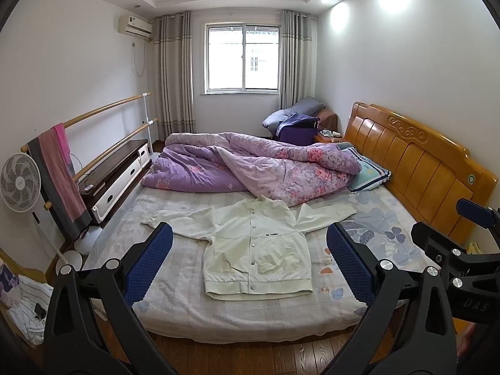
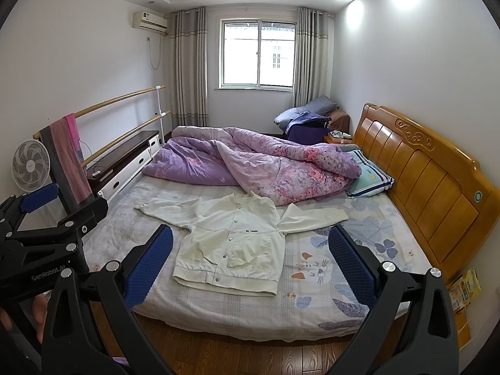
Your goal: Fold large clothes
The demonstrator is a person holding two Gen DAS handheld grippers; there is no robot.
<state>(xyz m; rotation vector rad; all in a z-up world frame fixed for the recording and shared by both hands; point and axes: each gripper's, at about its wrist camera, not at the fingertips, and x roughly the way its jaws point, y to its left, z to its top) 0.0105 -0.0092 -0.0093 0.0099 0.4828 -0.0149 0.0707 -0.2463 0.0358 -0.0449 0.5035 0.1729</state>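
**Jacket spread flat on the bed**

Left wrist view: the left gripper (image 1: pixel 250 259), fingers wide apart, hovers over the white jacket (image 1: pixel 254 250) near the bed's (image 1: pixel 175 309) front edge.

Right wrist view: the right gripper (image 2: pixel 250 259) likewise gapes, holding nothing.

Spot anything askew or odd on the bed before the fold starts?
The jacket lies flat, snapped shut, sleeves spread; nothing wrong there. The purple quilt is bunched in a heap behind it, its edge touching the collar. Both tongs, left and right, are open and clear.
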